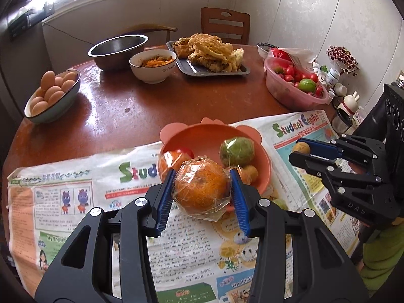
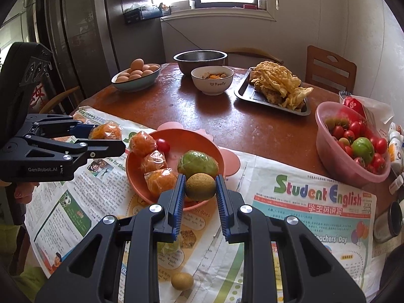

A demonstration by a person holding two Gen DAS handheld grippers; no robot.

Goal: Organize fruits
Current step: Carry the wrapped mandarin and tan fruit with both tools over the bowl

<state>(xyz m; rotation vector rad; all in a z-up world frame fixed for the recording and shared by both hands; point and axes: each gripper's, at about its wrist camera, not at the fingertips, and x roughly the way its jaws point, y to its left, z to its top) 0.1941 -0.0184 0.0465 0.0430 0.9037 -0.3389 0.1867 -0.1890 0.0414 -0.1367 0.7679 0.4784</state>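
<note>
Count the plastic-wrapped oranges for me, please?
4: one wrapped orange in the left gripper, three in the orange bowl. Others may be hidden.

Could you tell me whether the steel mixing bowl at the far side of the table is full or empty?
Empty: the steel mixing bowl shows only bare metal inside.

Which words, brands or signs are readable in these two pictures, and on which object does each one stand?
"Student English": headline of the newspaper covering the table.
"Teachers' Day": same newspaper, lower right.
"Family", after a heart: white bowl.
"GenRobot.AI": body of the left claw.
"DAS": body of the right claw.
"My English": newspaper's left edge, left wrist view.
The newspaper's small print and Chinese characters are too small to read.
</note>
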